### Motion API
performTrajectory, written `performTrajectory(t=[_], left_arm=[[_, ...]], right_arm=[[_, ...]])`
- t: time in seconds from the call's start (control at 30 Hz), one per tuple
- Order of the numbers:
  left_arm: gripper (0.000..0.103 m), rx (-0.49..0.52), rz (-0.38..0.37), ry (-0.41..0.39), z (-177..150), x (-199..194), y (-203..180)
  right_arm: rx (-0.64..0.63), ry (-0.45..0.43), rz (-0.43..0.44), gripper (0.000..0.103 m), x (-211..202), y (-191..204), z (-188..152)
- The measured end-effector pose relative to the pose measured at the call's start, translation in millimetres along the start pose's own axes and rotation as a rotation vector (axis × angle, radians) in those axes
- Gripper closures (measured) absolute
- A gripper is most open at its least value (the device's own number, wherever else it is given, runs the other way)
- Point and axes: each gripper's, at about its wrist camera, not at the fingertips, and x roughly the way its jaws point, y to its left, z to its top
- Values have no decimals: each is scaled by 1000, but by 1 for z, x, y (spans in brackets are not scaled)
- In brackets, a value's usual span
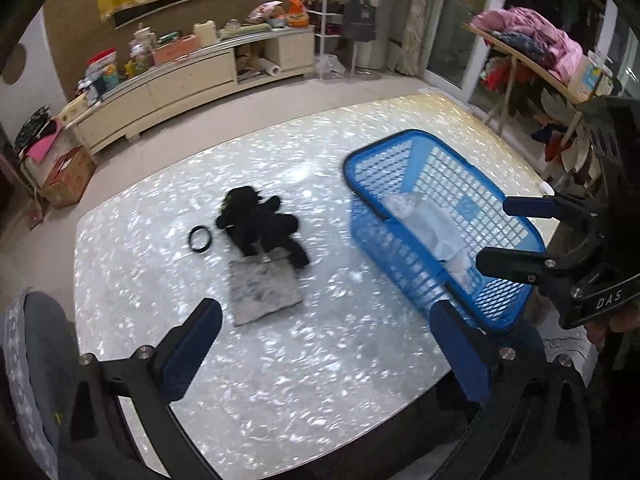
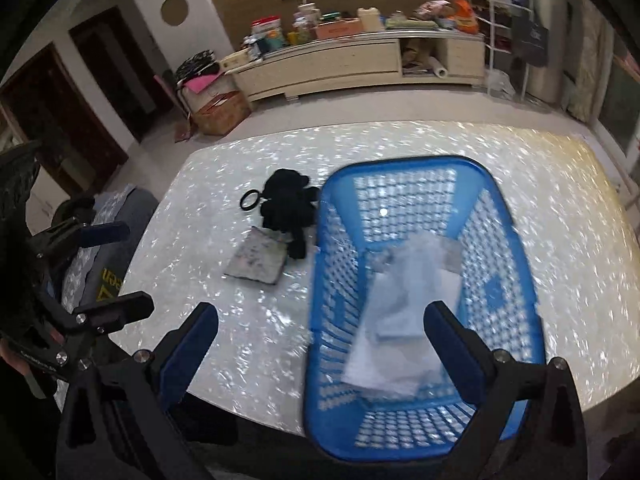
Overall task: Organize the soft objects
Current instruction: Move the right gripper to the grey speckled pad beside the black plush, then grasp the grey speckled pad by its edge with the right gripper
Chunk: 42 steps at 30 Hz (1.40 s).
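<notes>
A pale, translucent white cloth [image 2: 404, 312] is seen lying loosely crumpled inside the blue plastic basket [image 2: 516, 264], spread along its latticed floor toward the near end; its edges are blurred, so the exact fold cannot be told. This piece is judged to be already sorted. Outside the basket, on the shimmering pearl-patterned table [image 1: 280, 380], three things are left: a black plush toy [image 1: 260, 228] lying on its side just beside the basket's left wall, a folded grey cloth [image 1: 264, 292] laid flat with its far edge touching or slightly under the toy's legs, and a black ring-shaped band [image 1: 200, 239] lying just to the left of the toy, possibly attached to it, though that cannot be told. The task is therefore judged to be partly done, with one soft item in and at least two more to be gathered. The left gripper [image 1: 320, 344] is held above the table's near part with its blue-padded fingers spread wide and nothing between them. The right gripper [image 2: 320, 344] is held over the basket's near end, its fingers likewise wide apart and empty, the white cloth being seen below them rather than gripped. Beyond the table, a long cream cabinet [image 1: 192, 80] crowded with household items is visible against the wall.
</notes>
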Motion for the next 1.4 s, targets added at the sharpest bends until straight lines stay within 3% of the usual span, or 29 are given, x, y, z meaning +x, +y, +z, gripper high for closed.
performTrajectory(t=[0.2, 0.67, 1.13, 1.23, 1.4], left_arm=[[0, -68, 68, -19, -20, -11, 44], [0, -190, 90, 26, -73, 10, 126], [0, -257, 93, 64, -98, 75, 176], [0, -272, 86, 72, -100, 88, 181], [0, -278, 87, 81, -102, 105, 190]], right_arm=[[-67, 40, 14, 0, 34, 44, 15], [-224, 114, 27, 0, 119, 120, 23], [-238, 208, -28, 4, 201, 138, 17], [-237, 239, -36, 12, 221, 137, 16], [-245, 267, -65, 14, 242, 135, 13]])
